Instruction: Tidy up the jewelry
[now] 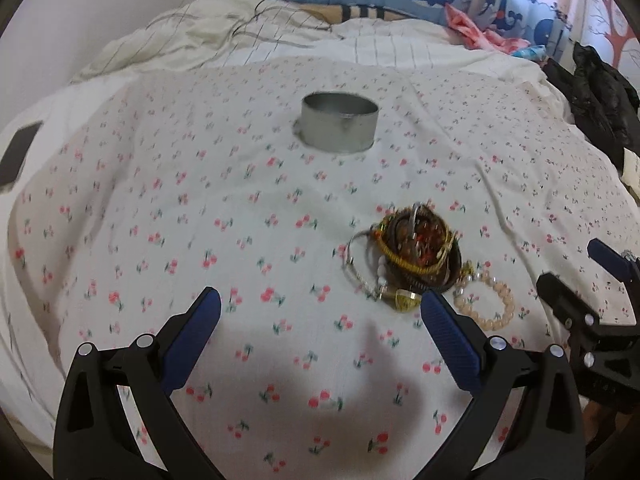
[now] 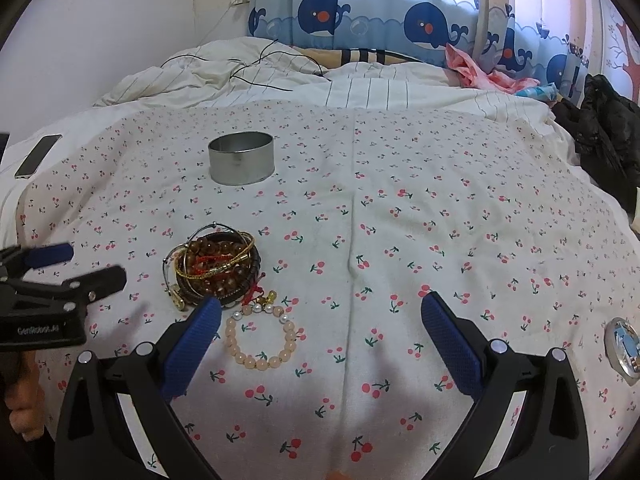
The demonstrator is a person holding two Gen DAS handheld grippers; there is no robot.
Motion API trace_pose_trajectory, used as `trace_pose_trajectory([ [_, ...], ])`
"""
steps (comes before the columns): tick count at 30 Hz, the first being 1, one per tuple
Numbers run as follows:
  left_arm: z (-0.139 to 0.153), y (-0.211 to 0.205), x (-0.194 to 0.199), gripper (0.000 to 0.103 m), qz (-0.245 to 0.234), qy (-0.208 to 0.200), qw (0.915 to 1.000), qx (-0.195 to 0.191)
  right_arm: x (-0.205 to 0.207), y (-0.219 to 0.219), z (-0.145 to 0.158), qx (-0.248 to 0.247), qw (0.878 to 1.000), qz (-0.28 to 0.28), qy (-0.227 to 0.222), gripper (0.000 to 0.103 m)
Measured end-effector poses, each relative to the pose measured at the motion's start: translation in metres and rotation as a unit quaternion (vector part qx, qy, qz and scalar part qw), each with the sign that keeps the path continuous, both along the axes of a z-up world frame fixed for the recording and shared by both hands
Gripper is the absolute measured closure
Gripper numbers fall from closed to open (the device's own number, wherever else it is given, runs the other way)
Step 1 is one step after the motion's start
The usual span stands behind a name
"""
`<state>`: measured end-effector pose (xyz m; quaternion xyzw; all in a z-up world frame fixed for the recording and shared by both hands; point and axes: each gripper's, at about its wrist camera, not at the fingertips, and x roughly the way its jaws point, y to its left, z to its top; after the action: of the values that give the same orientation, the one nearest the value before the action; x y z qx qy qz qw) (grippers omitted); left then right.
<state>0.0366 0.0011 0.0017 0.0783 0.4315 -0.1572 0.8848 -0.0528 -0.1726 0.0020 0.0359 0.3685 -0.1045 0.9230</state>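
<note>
Both the left hand-held gripper (image 1: 320, 308) and the right hand-held gripper (image 2: 320, 312) hover with their jaws spread wide and nothing between them, probably because no piece is chosen yet. Just ahead, the pile of bracelets (image 2: 216, 268) lies on the cherry-print bed cover (image 2: 440, 240), and the pale bead bracelet (image 2: 262, 338) lies beside the pile on its near side, close to one finger of the right hand-held gripper, so I judge it the easiest first pick. The round metal tin (image 2: 242, 158) stands open farther back, well apart from the jewelry, probably as the container for it.
</note>
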Motion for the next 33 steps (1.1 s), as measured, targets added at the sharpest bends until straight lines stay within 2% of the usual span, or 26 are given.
trace_pose_trajectory([
  [8, -0.008, -0.005, 0.008, 0.006, -0.004, -0.032, 0.9994, -0.011, 0.008, 0.001, -0.005, -0.005, 1.000, -0.004, 0.014, 0.007],
  [17, -0.016, 0.005, 0.020, 0.006, 0.014, 0.000, 0.9989, -0.045, 0.013, 0.003, -0.008, -0.014, 1.000, -0.004, 0.023, 0.007],
  [33, -0.017, -0.006, 0.014, 0.006, 0.000, -0.014, 0.9998, -0.015, 0.016, 0.002, -0.009, -0.006, 1.000, -0.003, 0.025, 0.007],
])
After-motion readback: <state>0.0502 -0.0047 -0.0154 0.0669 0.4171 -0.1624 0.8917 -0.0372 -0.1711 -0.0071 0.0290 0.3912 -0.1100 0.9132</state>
